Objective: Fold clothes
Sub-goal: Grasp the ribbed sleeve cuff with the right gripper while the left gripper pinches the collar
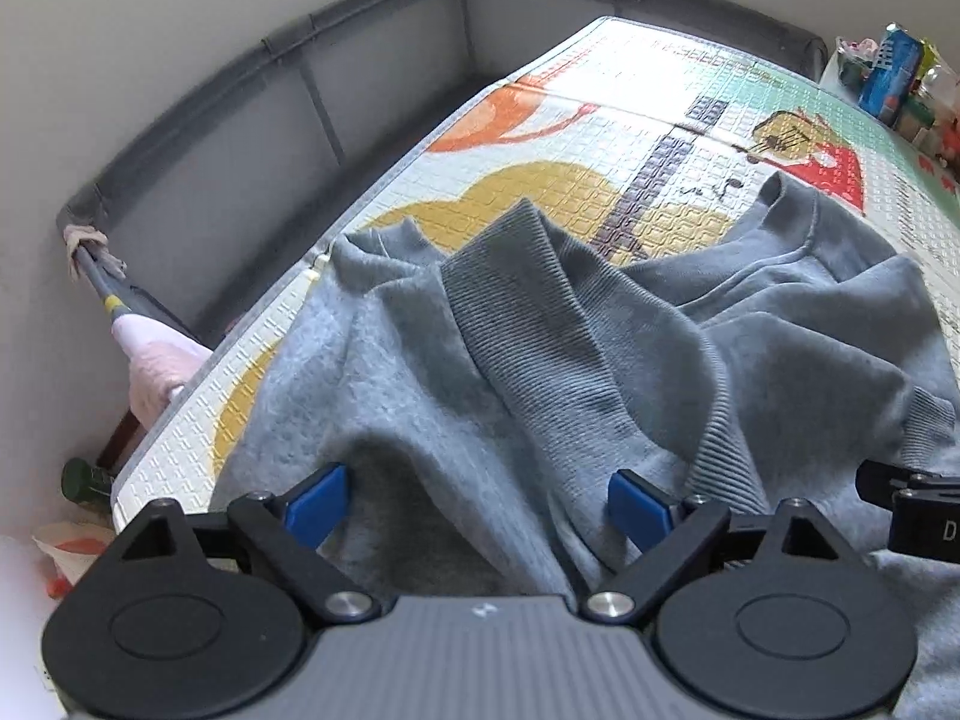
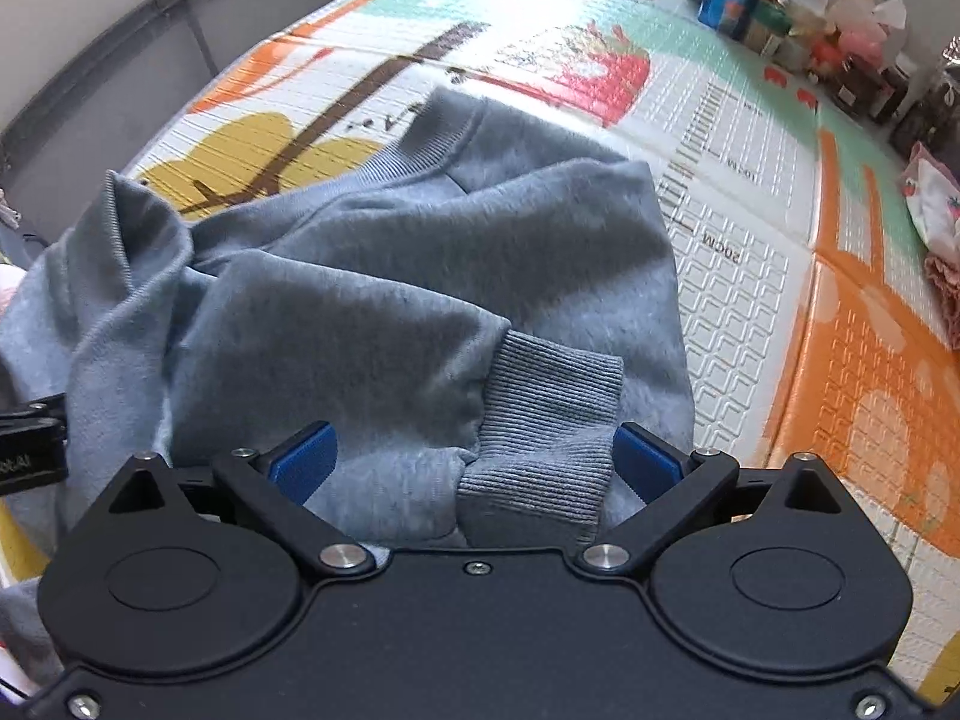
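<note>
Sweatshirt [image 1: 540,348] crumpled on play mat [image 2: 750,276]; both hand-held grippers [image 1: 478,501] [image 2: 477,459] wide; mat bare beyond collar.

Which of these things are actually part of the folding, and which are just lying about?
Part of the job:
- grey sweatshirt
- left gripper, open
- right gripper, open
- play mat it lies on

Just lying about:
- bottles and packets along the far edge
- strawberry-print cloth
- grey playpen rail

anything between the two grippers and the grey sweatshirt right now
Nothing visible. The left gripper and the right gripper are both open directly over the grey sweatshirt, fabric lying between their blue pads. A ribbed cuff sits between the right gripper's fingers.
</note>
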Demonstrator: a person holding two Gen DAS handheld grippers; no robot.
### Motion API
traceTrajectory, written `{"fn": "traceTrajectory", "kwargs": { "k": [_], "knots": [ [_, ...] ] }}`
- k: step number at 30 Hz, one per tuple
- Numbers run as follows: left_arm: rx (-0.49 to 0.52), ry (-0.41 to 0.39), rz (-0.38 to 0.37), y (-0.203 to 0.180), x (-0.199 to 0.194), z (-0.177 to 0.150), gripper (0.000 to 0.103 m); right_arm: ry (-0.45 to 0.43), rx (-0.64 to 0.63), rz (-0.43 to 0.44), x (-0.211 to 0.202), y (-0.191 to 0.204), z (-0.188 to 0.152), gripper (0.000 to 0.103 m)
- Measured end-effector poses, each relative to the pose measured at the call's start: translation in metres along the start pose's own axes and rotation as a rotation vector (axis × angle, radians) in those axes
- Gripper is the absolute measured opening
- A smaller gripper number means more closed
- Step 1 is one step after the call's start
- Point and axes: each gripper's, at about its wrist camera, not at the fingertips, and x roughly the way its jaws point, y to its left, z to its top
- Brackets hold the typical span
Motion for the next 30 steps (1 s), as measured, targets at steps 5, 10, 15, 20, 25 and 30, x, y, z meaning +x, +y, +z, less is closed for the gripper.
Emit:
{"fn": "traceTrajectory", "kwargs": {
  "k": [5, 10, 15, 20, 25, 30],
  "knots": [
    [-0.014, 0.019, -0.026, 0.003, 0.015, 0.001, 0.095, 0.038, 0.016, -0.017, 0.019, -0.003, -0.003, 0.088],
    [-0.050, 0.024, -0.053, 0.006, 0.019, -0.001, 0.095, 0.039, 0.004, -0.026, 0.028, -0.002, -0.009, 0.083],
    [-0.082, 0.024, -0.080, 0.008, 0.022, -0.003, 0.075, 0.015, 0.032, -0.004, 0.025, -0.007, -0.011, 0.061],
    [-0.115, 0.024, -0.107, 0.011, 0.024, -0.006, 0.042, -0.003, 0.029, 0.042, 0.019, -0.008, -0.011, 0.027],
    [-0.101, 0.010, -0.105, 0.010, 0.016, -0.007, 0.022, -0.018, 0.029, 0.052, 0.014, -0.003, -0.012, 0.018],
    [-0.097, 0.001, -0.119, 0.013, 0.007, -0.006, 0.014, -0.022, 0.030, 0.065, 0.006, -0.006, -0.014, 0.015]
  ]
}}
